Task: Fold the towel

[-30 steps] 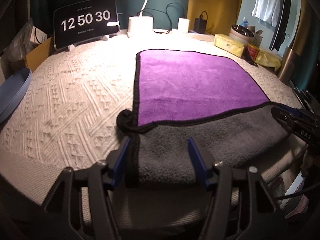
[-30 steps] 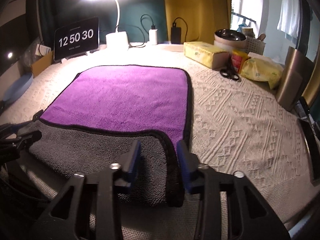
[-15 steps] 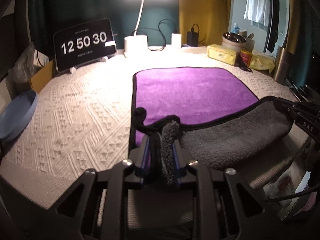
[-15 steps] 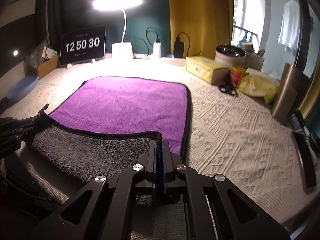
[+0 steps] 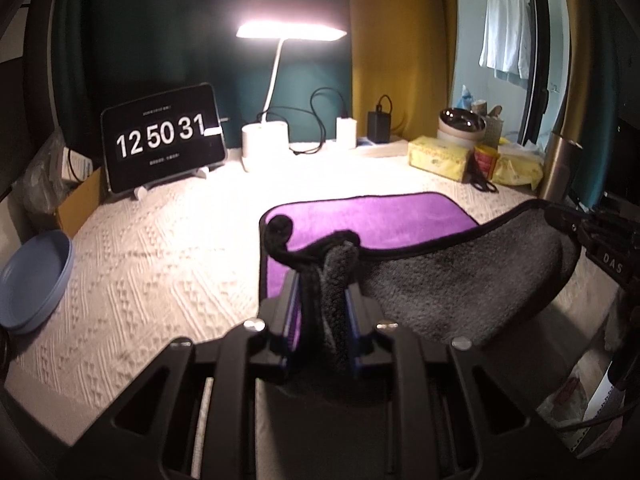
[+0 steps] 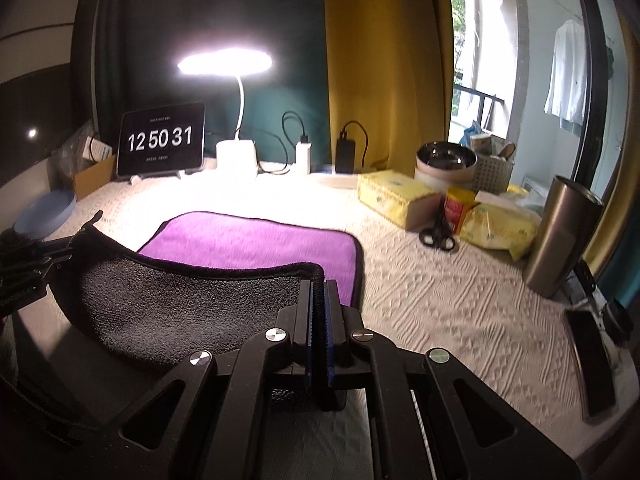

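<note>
— Ahead of both tongs, what is standing around?
— Lamp [image 5: 264, 142], clock [image 6: 161, 140], scissors [image 6: 437, 232] well beyond.
— And the tongs?
— Left tongs [image 5: 322, 292] and right tongs [image 6: 318, 296] are each clamping a near corner of the towel [image 6: 248, 246], lifting its grey underside.

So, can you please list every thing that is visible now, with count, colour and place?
towel: 1, purple top, grey underside, middle of table, near edge lifted
clock: 1, black, back left, reads 12 50 31
lamp: 1, white, lit, back centre
chargers: 2, one white, one black, back, right of lamp
plate: 1, blue, left edge
tissue box: 1, yellow, back right
scissors: 1, black, by tissue box
bowl: 1, metal, back right
tumbler: 1, steel, right
shirt: 1, white, hanging far right
tablecloth: 1, cream, covers table
left gripper: 1, black, shut on towel's near left corner
right gripper: 1, black, shut on towel's near right corner
</note>
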A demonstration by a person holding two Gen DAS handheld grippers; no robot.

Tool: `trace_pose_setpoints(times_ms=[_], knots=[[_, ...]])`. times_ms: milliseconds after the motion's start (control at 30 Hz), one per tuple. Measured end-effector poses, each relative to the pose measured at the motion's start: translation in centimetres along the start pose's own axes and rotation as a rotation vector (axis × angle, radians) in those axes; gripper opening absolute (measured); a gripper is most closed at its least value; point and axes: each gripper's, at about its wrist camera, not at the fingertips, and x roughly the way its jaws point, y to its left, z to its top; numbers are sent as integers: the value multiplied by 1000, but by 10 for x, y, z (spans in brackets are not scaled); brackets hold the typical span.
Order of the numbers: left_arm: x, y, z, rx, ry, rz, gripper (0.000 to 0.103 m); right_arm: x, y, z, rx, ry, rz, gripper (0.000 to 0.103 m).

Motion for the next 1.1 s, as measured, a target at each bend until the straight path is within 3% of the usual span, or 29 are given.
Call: trace_pose_setpoints(times_ms=[633, 1100], knots=[[69, 15, 60, -32, -42, -17, 22, 72, -20, 49, -16, -45, 6, 5], [127, 24, 76, -36, -16, 5, 22, 136, -26, 65, -18, -9, 3, 5]])
